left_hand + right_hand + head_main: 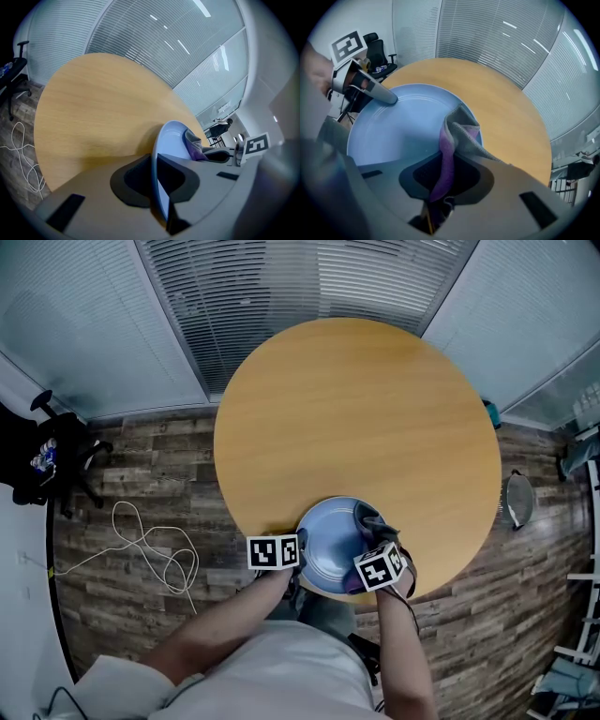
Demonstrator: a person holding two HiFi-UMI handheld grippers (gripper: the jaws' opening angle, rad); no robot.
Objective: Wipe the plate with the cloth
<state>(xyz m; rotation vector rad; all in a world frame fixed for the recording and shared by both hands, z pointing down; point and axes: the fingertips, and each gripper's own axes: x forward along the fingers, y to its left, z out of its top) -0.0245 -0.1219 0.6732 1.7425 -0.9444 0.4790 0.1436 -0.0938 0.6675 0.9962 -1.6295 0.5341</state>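
A pale blue plate (336, 542) lies at the near edge of the round wooden table (356, 418). My left gripper (296, 557) is shut on the plate's left rim (159, 187), which stands edge-on between its jaws. My right gripper (373, 538) is shut on a grey and purple cloth (452, 140). The cloth (367, 518) rests bunched on the plate's right part (393, 131). In the right gripper view the left gripper's fingers (379, 93) show clamped on the plate's far rim. In the left gripper view the cloth (194, 146) shows beyond the plate.
White cable (150, 549) loops on the wood floor left of the table. A black office chair (47, 456) stands at far left. A round metal bin (518, 498) sits on the floor to the right. Blinds cover the windows behind the table.
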